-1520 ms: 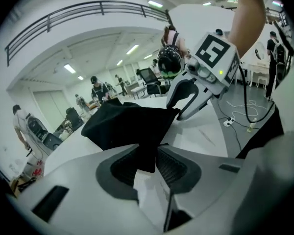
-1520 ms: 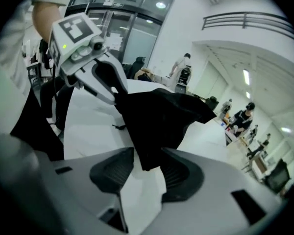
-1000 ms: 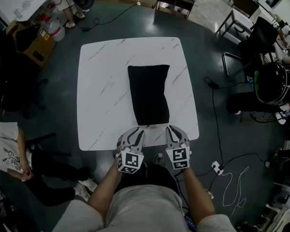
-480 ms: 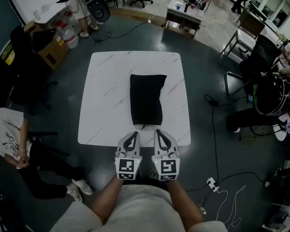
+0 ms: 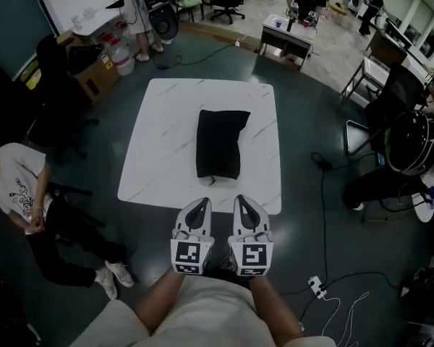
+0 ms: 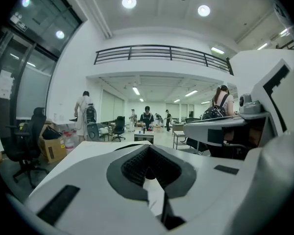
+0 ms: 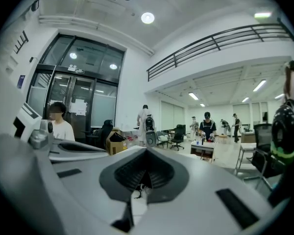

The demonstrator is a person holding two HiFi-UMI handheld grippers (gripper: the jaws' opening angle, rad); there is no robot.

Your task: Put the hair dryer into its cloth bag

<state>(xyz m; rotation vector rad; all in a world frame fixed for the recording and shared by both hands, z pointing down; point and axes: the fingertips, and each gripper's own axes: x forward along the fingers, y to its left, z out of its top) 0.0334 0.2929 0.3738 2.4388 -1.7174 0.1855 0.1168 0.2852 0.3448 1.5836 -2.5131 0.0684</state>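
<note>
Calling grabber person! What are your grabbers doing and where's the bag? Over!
Left gripper and right gripper: both shut, empty, held short of the white marbled square table. Black cloth bag lying mid-table; hair dryer not visible. Nothing blocking.

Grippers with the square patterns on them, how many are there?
2. The left gripper hangs just short of the white table's near edge; the right gripper is close beside it. Both are shut, holding nothing. None seem hidden.
</note>
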